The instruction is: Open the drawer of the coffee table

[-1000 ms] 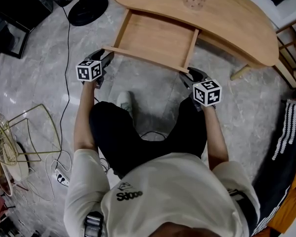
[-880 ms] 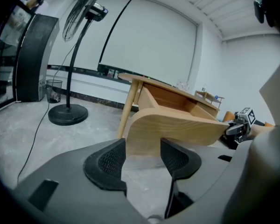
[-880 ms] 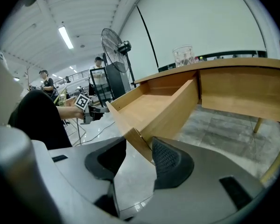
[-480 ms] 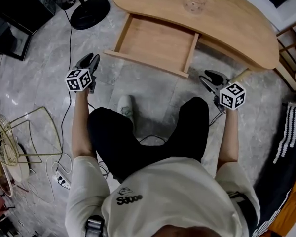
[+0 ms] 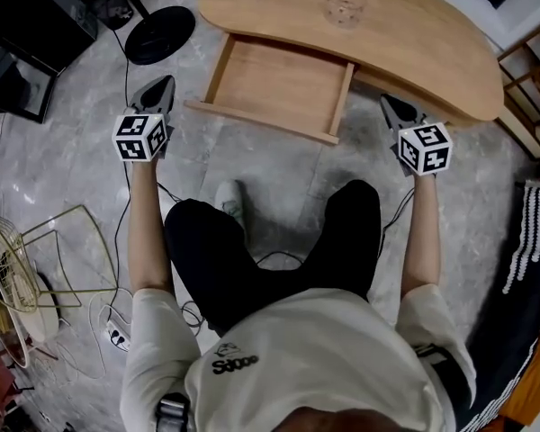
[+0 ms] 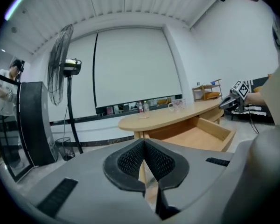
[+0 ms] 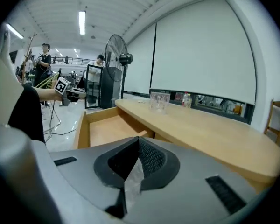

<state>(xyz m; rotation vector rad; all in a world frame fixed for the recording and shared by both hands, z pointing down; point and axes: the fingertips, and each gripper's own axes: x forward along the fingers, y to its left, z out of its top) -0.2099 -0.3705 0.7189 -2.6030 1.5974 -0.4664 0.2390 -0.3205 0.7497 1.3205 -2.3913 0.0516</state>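
The light wooden coffee table (image 5: 414, 39) has its drawer (image 5: 279, 79) pulled out toward me, and the drawer is bare inside. My left gripper (image 5: 161, 85) hangs to the left of the drawer front, apart from it, with its jaws shut on nothing. My right gripper (image 5: 388, 104) is off the drawer's right corner, below the table edge, also shut and empty. In the left gripper view the pads (image 6: 130, 160) meet, with the open drawer (image 6: 210, 133) beyond. The right gripper view shows its gripper (image 7: 139, 144) shut, with the drawer (image 7: 102, 127) to the left.
A clear glass cup (image 5: 343, 5) stands on the tabletop. A fan's black base (image 5: 160, 14) and cables lie at the back left, beside a black cabinet (image 5: 36, 12). A gold wire frame (image 5: 63, 250) is on the left, a wooden chair (image 5: 531, 70) on the right. My legs are below the drawer.
Both grippers left the drawer front's corners, rose and moved apart to either side. Their jaws went from open to shut. The drawer stays pulled out.
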